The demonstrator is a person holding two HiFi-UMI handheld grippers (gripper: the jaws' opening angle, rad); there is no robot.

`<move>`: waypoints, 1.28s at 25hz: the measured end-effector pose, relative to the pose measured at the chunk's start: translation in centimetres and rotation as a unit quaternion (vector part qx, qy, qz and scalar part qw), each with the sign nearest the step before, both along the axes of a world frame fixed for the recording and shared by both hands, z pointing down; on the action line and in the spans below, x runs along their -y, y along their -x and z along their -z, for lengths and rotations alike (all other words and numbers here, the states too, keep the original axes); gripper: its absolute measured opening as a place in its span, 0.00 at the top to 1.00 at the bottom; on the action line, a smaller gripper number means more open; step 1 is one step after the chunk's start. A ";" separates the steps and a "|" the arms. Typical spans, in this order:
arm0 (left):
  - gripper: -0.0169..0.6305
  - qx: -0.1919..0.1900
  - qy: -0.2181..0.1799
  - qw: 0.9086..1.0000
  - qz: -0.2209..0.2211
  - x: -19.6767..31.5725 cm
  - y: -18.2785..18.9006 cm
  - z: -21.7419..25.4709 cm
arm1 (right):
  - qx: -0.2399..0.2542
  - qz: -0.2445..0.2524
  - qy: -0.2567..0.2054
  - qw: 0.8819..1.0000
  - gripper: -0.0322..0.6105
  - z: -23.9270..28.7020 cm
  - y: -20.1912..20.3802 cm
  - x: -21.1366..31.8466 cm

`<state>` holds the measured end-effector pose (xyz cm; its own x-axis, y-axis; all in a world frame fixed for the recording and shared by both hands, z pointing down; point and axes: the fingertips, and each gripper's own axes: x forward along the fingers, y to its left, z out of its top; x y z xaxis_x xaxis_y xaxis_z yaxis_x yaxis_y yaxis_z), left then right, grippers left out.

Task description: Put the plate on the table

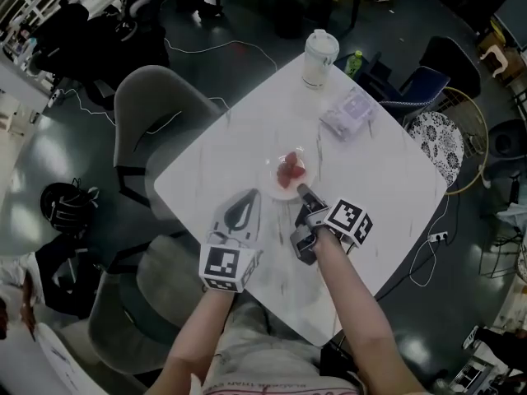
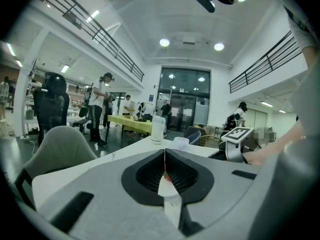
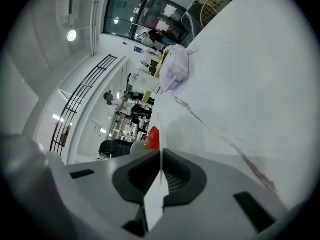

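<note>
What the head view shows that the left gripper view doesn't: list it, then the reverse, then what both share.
Head view only: the whole plate with red fruit, the right gripper at its rim, and a green bottle.
Left gripper view only: standing people, a yellow table, ceiling lights, and the left gripper seen head-on, jaws pressed together.
Both: the white table, the lidded cup and a grey chair.

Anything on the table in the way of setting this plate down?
Nothing visible. The plate, held by the left hand-held gripper and right hand-held gripper, is over bare table; the cup and plastic bag lie well beyond it.
</note>
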<state>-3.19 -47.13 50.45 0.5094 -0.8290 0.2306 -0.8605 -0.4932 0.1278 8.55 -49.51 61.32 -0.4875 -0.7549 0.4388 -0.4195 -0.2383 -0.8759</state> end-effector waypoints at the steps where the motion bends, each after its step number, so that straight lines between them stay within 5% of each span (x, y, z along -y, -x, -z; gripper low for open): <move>1: 0.96 0.000 0.002 1.000 0.001 0.1 0.1 -0.2 | -0.009 0.005 0.003 1.000 0.94 -0.3 0.1 0.2; 9: 0.96 0.001 0.010 1.000 0.002 0.2 0.4 -0.7 | -0.132 0.027 0.016 0.991 0.93 -2.0 -0.4 1.5; 18: 0.96 0.005 0.011 1.000 0.010 0.0 1.0 -0.4 | -0.292 0.071 0.026 0.953 0.84 -3.4 -1.7 1.7; 24: 0.96 0.011 0.008 1.000 0.010 -0.7 1.4 -0.2 | -0.379 0.096 -0.010 0.920 0.82 -3.0 -2.2 1.4; 32: 0.96 0.009 -0.007 1.000 0.002 -1.8 1.4 1.7 | -0.434 0.119 -0.115 0.885 0.87 1.9 -1.2 0.3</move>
